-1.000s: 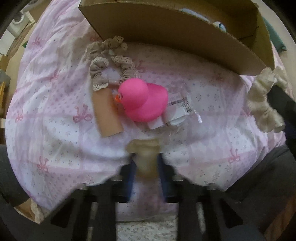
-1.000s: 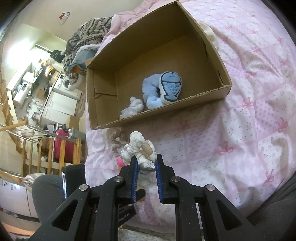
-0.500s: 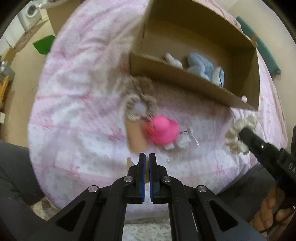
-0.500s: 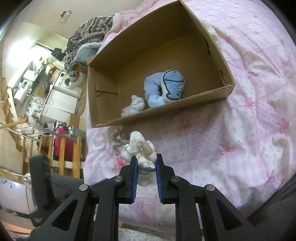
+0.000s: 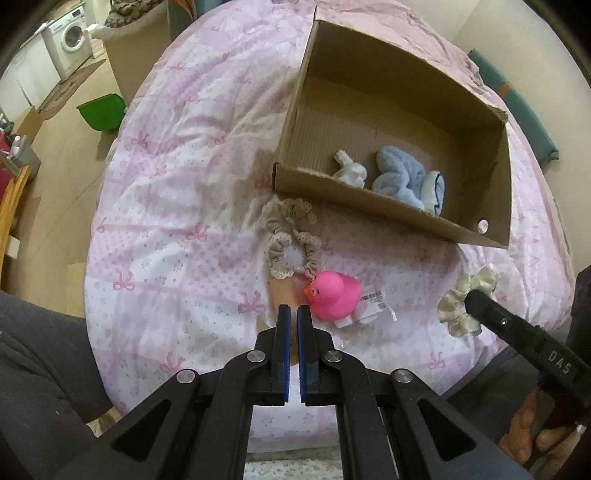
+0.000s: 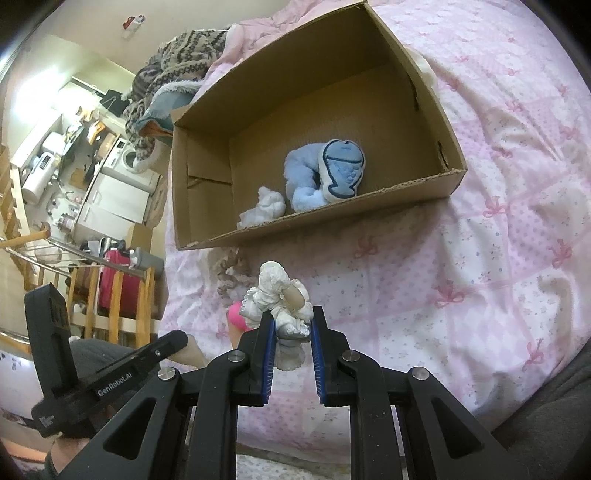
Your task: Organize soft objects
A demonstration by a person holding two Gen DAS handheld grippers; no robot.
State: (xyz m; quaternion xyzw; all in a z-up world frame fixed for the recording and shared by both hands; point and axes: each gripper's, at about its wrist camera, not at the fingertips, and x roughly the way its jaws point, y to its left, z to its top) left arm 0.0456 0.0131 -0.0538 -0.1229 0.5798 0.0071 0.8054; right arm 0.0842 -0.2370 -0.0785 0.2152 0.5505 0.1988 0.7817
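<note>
- A pink quilt (image 5: 177, 206) printed with bows and small flowers covers the bed.
- A washing machine (image 5: 72, 35) stands at the top left of the left wrist view, with a mat on the wooden floor before it.
- A green bin (image 5: 101, 116) sits on the floor just beside the bed.
- A teal bolster (image 5: 517, 110) runs along the wall past the far edge of the bed.
- A patterned knit garment (image 6: 177, 59) is heaped at the far end of the bed.
- A wooden railing (image 6: 118, 295) stands on the left of the right wrist view, with something red (image 6: 114, 284) behind it.
- White cabinets (image 6: 110, 203) and cluttered counters fill the room beyond.
</note>
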